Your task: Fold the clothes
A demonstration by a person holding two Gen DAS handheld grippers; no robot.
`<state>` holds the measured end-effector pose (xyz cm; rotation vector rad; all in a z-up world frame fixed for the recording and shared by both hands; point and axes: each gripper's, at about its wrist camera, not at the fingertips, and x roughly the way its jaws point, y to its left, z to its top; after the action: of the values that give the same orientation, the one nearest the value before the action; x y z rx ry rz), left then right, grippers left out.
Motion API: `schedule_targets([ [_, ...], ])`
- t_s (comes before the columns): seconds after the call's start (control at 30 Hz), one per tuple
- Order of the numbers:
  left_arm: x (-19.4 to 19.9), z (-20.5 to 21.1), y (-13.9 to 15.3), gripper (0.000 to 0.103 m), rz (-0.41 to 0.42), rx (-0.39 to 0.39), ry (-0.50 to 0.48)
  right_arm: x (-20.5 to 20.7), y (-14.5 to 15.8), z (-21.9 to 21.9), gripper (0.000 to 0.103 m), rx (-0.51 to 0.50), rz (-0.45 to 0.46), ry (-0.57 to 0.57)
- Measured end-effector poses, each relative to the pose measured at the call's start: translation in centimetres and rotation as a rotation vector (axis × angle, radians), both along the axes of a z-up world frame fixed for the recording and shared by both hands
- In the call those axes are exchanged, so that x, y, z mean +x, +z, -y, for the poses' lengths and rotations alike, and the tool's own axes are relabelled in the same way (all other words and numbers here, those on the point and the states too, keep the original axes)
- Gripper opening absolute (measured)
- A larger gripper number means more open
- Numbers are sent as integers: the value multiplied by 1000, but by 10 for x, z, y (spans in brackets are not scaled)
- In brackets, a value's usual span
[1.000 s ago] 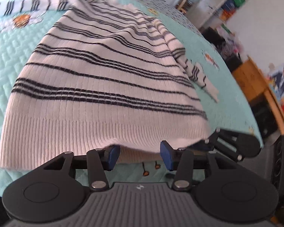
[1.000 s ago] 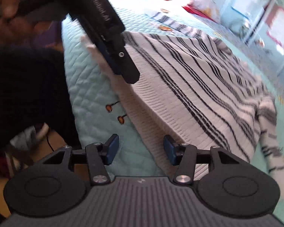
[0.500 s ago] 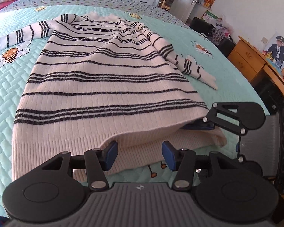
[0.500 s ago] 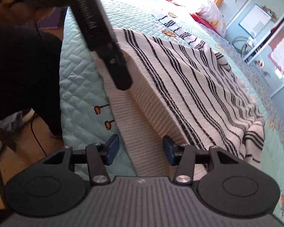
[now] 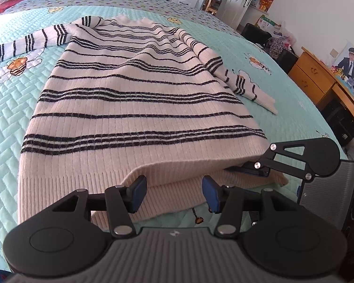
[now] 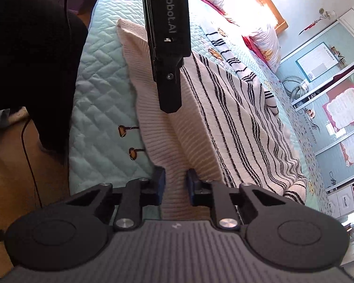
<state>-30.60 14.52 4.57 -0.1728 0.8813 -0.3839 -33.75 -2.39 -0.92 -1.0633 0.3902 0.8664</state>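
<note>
The right gripper (image 6: 175,184) has just been closing, and its jaws now stand narrow with the ribbed hem of the striped sweater (image 5: 139,108) pinched between the blue pads; in the left wrist view its fingers lie across the near right corner of that hem, the upper layer lifted slightly off the lower one. The left gripper (image 5: 174,194) stands about half open, its pads (image 5: 139,189) on either side of the hem's near edge but not pressing it, so it holds nothing yet. The sweater is a soft, thick rib knit, likely light but floppy and stretchy; it will probably sag and drag between two holds instead of keeping a line. The ribbed hem band looks the firmest place to take it, at the two near corners, catching both layers so they do not slide apart. Outward from the grippers the sweater lies flat on the quilted teal bedspread (image 5: 9,115), hem at the near edge of the bed, collar at the far end, one sleeve stretched away to the far left and the other trailing down the right side.
</note>
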Motion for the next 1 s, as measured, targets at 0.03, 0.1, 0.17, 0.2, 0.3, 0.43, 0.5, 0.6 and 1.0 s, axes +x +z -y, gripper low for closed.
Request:
schedule_targets([
  [0.03, -1, 1, 1, 55, 2, 4, -6, 0, 1, 0, 17, 1, -7, -2],
  [0.1, -6, 10, 3, 56, 26, 54, -64, 6, 7, 3, 14, 34, -72, -31],
  [0.17, -13, 22, 3, 56, 53, 123, -137, 16, 15, 6, 14, 83, -157, -70],
  [0.2, -16, 29, 1, 56, 64, 160, -176, 19, 17, 7, 14, 101, -178, -80],
  [0.3, -24, 48, -7, 56, 95, 288, -279, 38, 27, 11, 16, 178, -321, -136],
  [0.43, -26, 62, -20, 57, 148, 444, -331, 60, 35, 19, 17, 295, -484, -230],
  [0.5, -23, 63, -21, 57, 162, 468, -340, 65, 37, 21, 17, 324, -520, -252],
  [0.6, -18, 64, -21, 56, 179, 500, -346, 71, 34, 26, 18, 367, -588, -275],
  [1.0, -4, 57, -15, 2, 217, 531, -270, 42, 24, 21, 43, 250, -429, -171],
])
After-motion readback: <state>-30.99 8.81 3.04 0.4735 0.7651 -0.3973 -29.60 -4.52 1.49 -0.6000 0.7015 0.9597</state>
